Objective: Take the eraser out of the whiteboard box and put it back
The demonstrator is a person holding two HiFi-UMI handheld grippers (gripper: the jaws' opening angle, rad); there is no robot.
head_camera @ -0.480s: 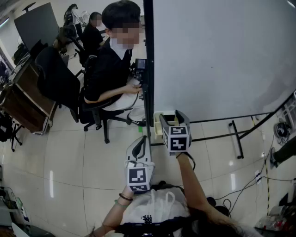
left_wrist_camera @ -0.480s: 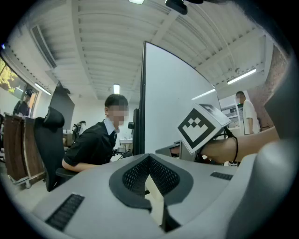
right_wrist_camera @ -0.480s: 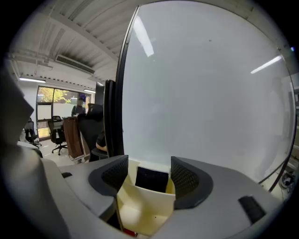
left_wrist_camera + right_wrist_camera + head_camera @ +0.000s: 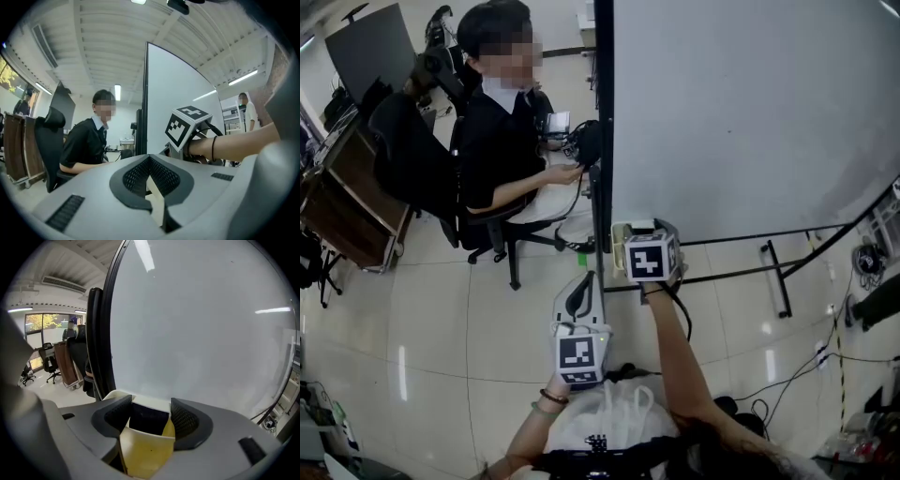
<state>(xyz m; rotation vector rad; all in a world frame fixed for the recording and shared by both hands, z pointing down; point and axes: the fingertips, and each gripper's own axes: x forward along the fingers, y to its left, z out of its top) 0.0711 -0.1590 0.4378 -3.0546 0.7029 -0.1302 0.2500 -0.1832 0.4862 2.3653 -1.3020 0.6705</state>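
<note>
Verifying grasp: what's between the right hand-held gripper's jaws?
The eraser, yellow with a dark face, touching both jaws; the whiteboard box rim just beyond. Seen in the right gripper view.

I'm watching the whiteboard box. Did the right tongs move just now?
Yes. The right tongs moved up the picture, closer over the whiteboard box.

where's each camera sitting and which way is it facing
Head view: on the person's head, looking steeply down at floor, whiteboard and a seated person; left arm, right arm, left gripper and right gripper show.
Left gripper view: on the left gripper, level, along its shut jaws toward the whiteboard's edge; right arm and right gripper show.
Right gripper view: on the right gripper, tilted down, its jaws on the eraser in the box, whiteboard behind.
Shared: head and left gripper views both show the seated person.
</note>
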